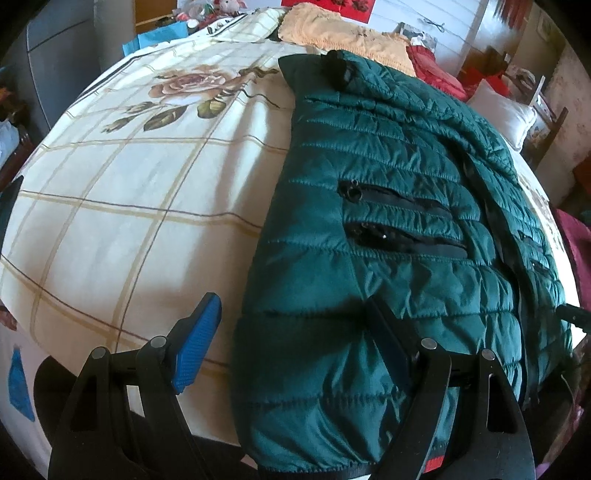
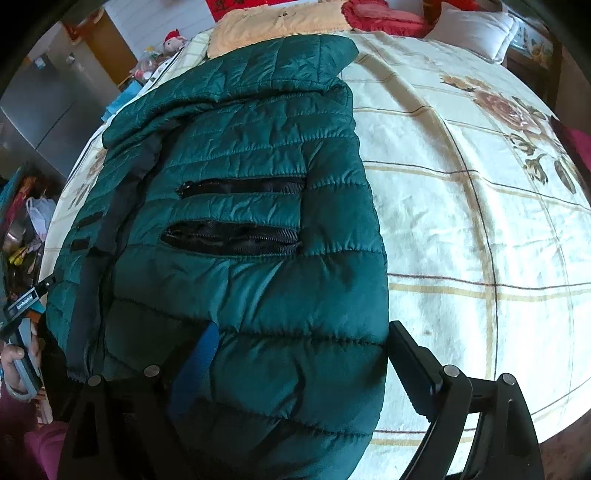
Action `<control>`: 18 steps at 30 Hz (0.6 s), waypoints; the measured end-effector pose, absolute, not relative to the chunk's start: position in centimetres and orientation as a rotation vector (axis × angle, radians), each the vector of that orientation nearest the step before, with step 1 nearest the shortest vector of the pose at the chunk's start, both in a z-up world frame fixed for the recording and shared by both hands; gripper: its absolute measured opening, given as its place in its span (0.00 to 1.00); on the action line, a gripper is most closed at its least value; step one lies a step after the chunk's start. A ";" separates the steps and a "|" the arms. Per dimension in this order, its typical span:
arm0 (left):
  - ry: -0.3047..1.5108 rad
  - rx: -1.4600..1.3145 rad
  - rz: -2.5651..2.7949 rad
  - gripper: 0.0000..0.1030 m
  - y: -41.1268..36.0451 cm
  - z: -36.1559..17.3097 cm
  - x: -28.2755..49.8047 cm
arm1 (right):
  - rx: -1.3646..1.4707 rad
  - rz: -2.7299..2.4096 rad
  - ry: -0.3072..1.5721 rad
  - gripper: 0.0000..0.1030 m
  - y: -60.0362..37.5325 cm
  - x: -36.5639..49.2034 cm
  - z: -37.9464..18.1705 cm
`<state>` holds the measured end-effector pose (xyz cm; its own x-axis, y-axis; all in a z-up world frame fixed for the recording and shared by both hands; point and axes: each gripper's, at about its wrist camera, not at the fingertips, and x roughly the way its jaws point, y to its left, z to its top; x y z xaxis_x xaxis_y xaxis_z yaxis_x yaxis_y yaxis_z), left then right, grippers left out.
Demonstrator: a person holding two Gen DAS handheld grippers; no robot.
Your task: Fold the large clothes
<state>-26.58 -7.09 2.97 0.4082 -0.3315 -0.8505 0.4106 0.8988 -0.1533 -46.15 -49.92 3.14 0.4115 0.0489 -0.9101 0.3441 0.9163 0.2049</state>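
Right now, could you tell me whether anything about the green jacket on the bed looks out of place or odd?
The green jacket lies fairly flat on the bed, but two of its pocket zippers gape open, showing black lining. Its hem hangs over the bed's near edge. Both tongs are open around that hem. Nothing looks torn or spilled.

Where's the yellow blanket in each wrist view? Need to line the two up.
Left wrist: yellow blanket at top centre, beyond the jacket's far end, left of the red cloth.
Right wrist: yellow blanket at top centre-left, beyond the jacket, left of the red cloth.
Shared landmark: the rose print on the bedsheet.
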 end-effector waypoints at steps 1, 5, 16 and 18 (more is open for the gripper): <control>1.060 0.083 -0.475 0.78 -7.1 2.8 -26.7 | 0.392 -0.189 1.142 0.87 -49.9 -46.2 3.1; 1.086 0.055 -0.497 0.78 -6.7 2.4 -26.7 | 0.407 -0.176 1.150 0.88 -50.0 -46.4 3.0; 1.146 -0.037 -0.499 0.78 -4.0 2.3 -26.5 | 0.456 -0.112 1.165 0.89 -50.1 -47.5 2.6; 1.130 -0.017 -0.502 0.79 -4.2 2.2 -27.0 | 0.466 -0.088 1.175 0.91 -49.8 -47.4 2.4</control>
<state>-26.95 -4.23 2.24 0.3279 -0.3920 -0.8596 0.3746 0.8892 -0.2626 -47.41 -49.83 2.44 0.3938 0.1731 -0.9027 0.3054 0.9017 0.3062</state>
